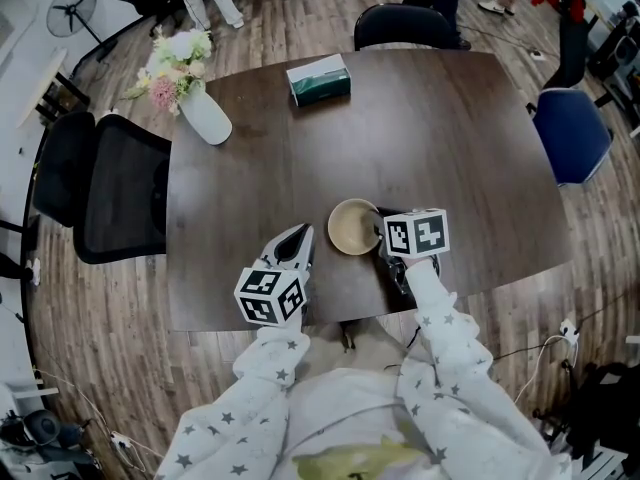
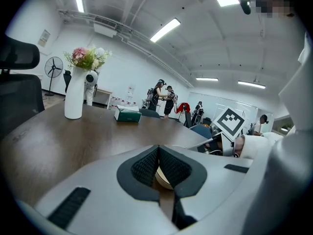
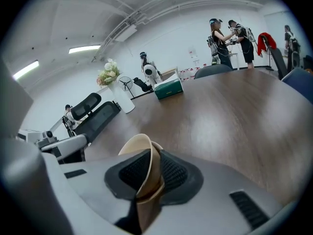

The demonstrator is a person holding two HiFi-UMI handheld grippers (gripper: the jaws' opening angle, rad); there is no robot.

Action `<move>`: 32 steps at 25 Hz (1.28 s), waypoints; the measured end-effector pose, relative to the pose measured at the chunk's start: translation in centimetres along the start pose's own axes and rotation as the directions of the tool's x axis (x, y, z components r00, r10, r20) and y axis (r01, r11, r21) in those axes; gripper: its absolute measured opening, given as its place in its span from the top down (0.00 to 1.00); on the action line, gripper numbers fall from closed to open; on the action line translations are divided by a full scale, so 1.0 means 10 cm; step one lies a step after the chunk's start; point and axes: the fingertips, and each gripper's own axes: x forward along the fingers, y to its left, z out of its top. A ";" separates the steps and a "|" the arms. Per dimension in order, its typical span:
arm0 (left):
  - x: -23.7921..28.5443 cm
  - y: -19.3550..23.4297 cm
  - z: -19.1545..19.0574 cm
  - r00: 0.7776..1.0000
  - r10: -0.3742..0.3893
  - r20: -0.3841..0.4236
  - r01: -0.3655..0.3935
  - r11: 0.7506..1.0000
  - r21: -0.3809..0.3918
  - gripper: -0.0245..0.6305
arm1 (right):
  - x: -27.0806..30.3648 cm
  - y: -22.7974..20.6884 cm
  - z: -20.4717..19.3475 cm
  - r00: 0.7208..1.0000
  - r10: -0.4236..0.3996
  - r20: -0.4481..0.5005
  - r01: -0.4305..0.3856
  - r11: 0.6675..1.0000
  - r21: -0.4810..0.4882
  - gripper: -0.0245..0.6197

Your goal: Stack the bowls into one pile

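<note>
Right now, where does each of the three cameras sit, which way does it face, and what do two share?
Head view: on the person's head, looking steeply down at the table; sleeves, left gripper and right gripper show.
Left gripper view: on that gripper, facing along its shut jaws across the table; right sleeve shows.
Right gripper view: on that gripper, facing along jaws gripping the bowl; left gripper shows.
Shared: vase and tissue box, in both gripper views.
</note>
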 end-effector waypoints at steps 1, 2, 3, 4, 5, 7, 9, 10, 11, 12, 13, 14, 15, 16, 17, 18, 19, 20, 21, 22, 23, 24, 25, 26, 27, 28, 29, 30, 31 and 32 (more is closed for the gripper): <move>0.00 0.00 0.00 1.000 -0.001 0.000 0.001 1.000 0.000 0.93 | 0.00 0.01 0.01 1.000 0.000 0.003 0.000 1.000 -0.007 0.86; 0.01 0.00 0.00 1.000 -0.002 0.000 0.002 1.000 0.000 0.93 | 0.00 0.01 0.01 1.000 0.000 0.004 0.000 1.000 -0.011 0.85; 0.02 0.00 0.00 1.000 -0.004 -0.001 0.004 1.000 0.000 0.93 | 0.00 0.02 0.00 1.000 0.000 0.003 0.000 1.000 -0.013 0.82; 0.02 -0.01 0.00 1.000 -0.006 -0.001 0.006 1.000 0.001 0.93 | 0.00 0.02 0.00 1.000 0.000 0.003 0.000 1.000 -0.014 0.79; 0.02 -0.01 0.00 1.000 -0.008 -0.001 0.008 1.000 0.002 0.92 | 0.00 0.02 -0.01 1.000 -0.002 0.006 0.002 1.000 -0.017 0.78; 0.03 -0.01 0.00 1.000 -0.010 -0.002 0.010 1.000 0.003 0.93 | 0.00 0.04 -0.01 1.000 0.001 0.018 0.000 1.000 -0.024 0.73; 0.03 -0.01 0.00 1.000 -0.011 -0.002 0.011 1.000 0.004 0.93 | 0.01 0.07 0.00 0.999 0.019 0.033 -0.018 1.000 -0.024 0.72; 0.03 -0.01 0.00 1.000 -0.012 -0.002 0.012 1.000 0.005 0.93 | 0.01 0.07 0.00 0.999 0.026 0.038 -0.025 1.000 -0.018 0.72; 0.03 -0.01 0.00 1.000 -0.012 -0.001 0.012 1.000 0.005 0.93 | 0.00 0.07 0.00 0.999 0.029 0.042 -0.029 1.000 -0.007 0.72; 0.03 -0.01 0.00 1.000 -0.013 -0.001 0.013 1.000 0.005 0.93 | -0.01 0.06 0.00 0.999 0.029 0.046 -0.029 1.000 0.006 0.72; 0.03 -0.02 0.01 1.000 -0.014 0.000 0.014 1.000 0.006 0.93 | -0.03 0.05 0.01 0.998 0.023 0.051 -0.024 1.000 0.016 0.72; 0.03 -0.02 0.01 1.000 -0.015 0.001 0.015 1.000 0.006 0.93 | -0.05 0.02 0.03 0.998 0.011 0.056 -0.012 1.000 0.019 0.72; 0.03 -0.03 0.02 1.000 -0.015 0.003 0.015 1.000 0.007 0.93 | -0.08 0.01 0.04 0.998 0.002 0.059 -0.003 1.000 0.018 0.72; 0.02 -0.03 0.02 1.000 -0.016 0.005 0.016 1.000 0.007 0.93 | -0.09 0.00 0.04 0.998 0.001 0.060 -0.003 1.000 0.018 0.72; 0.02 -0.04 0.03 1.000 -0.017 0.008 0.017 1.000 0.007 0.93 | -0.10 0.00 0.03 0.998 0.007 0.058 -0.009 1.000 0.019 0.73; 0.01 -0.05 0.05 1.000 -0.018 0.012 0.018 1.000 0.008 0.93 | -0.11 0.01 0.02 0.998 0.013 0.056 -0.015 1.000 0.020 0.74; 0.00 -0.06 0.06 1.000 -0.018 0.017 0.018 1.000 0.011 0.93 | -0.12 0.00 0.01 0.998 0.012 0.057 -0.013 1.000 0.017 0.79; -0.01 -0.07 0.08 1.000 -0.017 0.022 0.017 1.000 0.014 0.93 | -0.15 -0.01 0.02 0.998 0.004 0.061 -0.005 1.000 0.011 0.84; -0.01 -0.07 0.11 0.999 -0.015 0.029 0.015 1.000 0.016 0.93 | -0.17 -0.02 0.03 0.998 -0.003 0.066 0.002 1.000 0.004 0.87; -0.02 -0.08 0.13 0.999 -0.013 0.035 0.013 1.000 0.018 0.93 | -0.20 -0.01 0.04 0.997 -0.005 0.071 0.005 1.000 0.000 0.88; -0.03 -0.08 0.15 0.999 -0.011 0.042 0.010 1.000 0.019 0.93 | -0.22 0.00 0.05 0.997 0.002 0.077 -0.003 1.000 0.000 0.89; -0.04 -0.10 0.16 0.999 -0.009 0.048 0.008 1.000 0.020 0.93 | -0.23 0.02 0.06 0.996 0.015 0.085 -0.015 1.000 0.005 0.90; -0.05 -0.11 0.18 0.999 -0.007 0.054 0.006 1.000 0.021 0.93 | -0.25 0.04 0.08 0.995 0.028 0.095 -0.029 1.000 0.010 0.90; -0.06 -0.12 0.20 0.998 -0.005 0.061 0.004 1.000 0.024 0.93 | -0.26 0.05 0.10 0.993 0.042 0.108 -0.044 0.999 0.013 0.91; -0.06 -0.14 0.22 0.998 -0.003 0.068 0.001 1.000 0.027 0.93 | -0.29 0.07 0.13 0.991 0.055 0.122 -0.057 0.998 0.013 0.92; -0.08 -0.16 0.24 0.997 -0.001 0.077 -0.001 1.000 0.030 0.92 | -0.32 0.08 0.16 0.988 0.064 0.139 -0.066 0.998 0.007 0.92; -0.09 -0.17 0.27 0.996 0.001 0.085 -0.004 0.999 0.033 0.93 | -0.37 0.08 0.20 0.985 0.069 0.159 -0.069 0.998 -0.005 0.92; -0.11 -0.19 0.30 0.996 0.004 0.095 -0.007 0.999 0.036 0.93 | -0.42 0.09 0.25 0.980 0.072 0.187 -0.068 0.997 -0.025 0.93; -0.14 -0.20 0.32 0.995 0.007 0.104 -0.011 0.999 0.039 0.93 | -0.49 0.11 0.30 0.972 0.076 0.224 -0.066 0.996 -0.052 0.93; -0.16 -0.22 0.35 0.994 0.008 0.113 -0.013 0.999 0.045 0.93 | -0.57 0.13 0.36 0.960 0.082 0.267 -0.062 0.995 -0.084 0.93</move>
